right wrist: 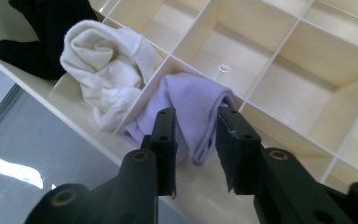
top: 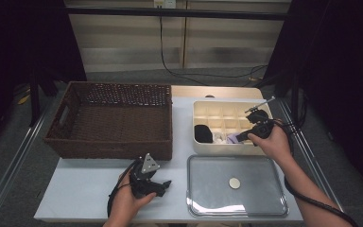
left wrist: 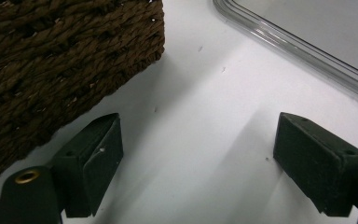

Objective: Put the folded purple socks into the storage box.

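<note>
Your right gripper (right wrist: 196, 149) stood parted, loose over the lilac cloth (right wrist: 191, 109), which lay in the divided box's (top: 201, 147) front row, long axis toward the back. A white cloth (right wrist: 105, 63) filled the next cell; your left gripper (left wrist: 196, 163) rested open.

The wicker basket (top: 111, 120) blocks the far left of the table (top: 82, 184); bare tabletop lies free near it. On the right, the divided box (top: 203, 106) has open compartments at its far side, rolled cloths (right wrist: 193, 112) filling near ones; the tray (top: 264, 208) in front holds one small disc (top: 235, 183).
</note>
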Tool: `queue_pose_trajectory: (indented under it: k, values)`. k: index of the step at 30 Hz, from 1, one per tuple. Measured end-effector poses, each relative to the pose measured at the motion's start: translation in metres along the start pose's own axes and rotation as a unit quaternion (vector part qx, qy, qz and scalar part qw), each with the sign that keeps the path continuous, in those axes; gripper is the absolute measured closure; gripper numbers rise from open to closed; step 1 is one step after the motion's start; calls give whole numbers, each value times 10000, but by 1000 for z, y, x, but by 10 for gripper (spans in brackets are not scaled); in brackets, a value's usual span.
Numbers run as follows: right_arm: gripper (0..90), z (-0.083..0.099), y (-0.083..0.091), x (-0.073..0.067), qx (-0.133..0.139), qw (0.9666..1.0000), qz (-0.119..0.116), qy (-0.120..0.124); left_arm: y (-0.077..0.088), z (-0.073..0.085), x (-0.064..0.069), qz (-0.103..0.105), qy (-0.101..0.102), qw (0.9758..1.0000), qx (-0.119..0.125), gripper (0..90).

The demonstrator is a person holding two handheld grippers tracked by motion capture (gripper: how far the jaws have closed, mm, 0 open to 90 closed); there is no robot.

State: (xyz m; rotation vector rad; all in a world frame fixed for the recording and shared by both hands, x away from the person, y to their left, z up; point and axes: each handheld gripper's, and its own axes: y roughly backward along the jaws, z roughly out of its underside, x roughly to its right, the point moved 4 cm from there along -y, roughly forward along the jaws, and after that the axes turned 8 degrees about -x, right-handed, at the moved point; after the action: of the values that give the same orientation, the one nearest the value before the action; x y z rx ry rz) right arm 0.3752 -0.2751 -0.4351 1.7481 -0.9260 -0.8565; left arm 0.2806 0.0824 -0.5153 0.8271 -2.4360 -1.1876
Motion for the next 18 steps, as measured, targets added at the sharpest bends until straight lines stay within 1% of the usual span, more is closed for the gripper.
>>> queue_pose_trajectory:
  k: [2,3,5,6,8,9,12,15,18]
  values:
    - [626,2,4,1,13,10000,36,12,0,0,-1,-22,-32,10000,-2,154]
    - [606,3,6,2,40,10000,21,4,0,0,0,-4,-7,10000,0,154]
    - [569,4,10,3,69,10000,-3,-25,0,0,0,-18,-27,10000,-3,153]
    - [547,5,12,4,93,10000,7,-6,0,0,0,4,6,10000,5,154]
    - [506,6,17,3,124,9999,-15,-16,0,0,0,-3,-3,10000,3,154]
    - [493,7,21,3,195,9998,-6,28,0,0,0,-10,-3,10000,17,154]
    - [432,11,28,2,218,9997,-6,73,0,0,0,8,12,10000,12,153]
    - [413,16,34,0,317,9992,1,226,0,0,0,18,28,10000,26,154]
    - [383,23,37,-3,306,9991,18,308,0,0,0,13,22,10000,20,154]
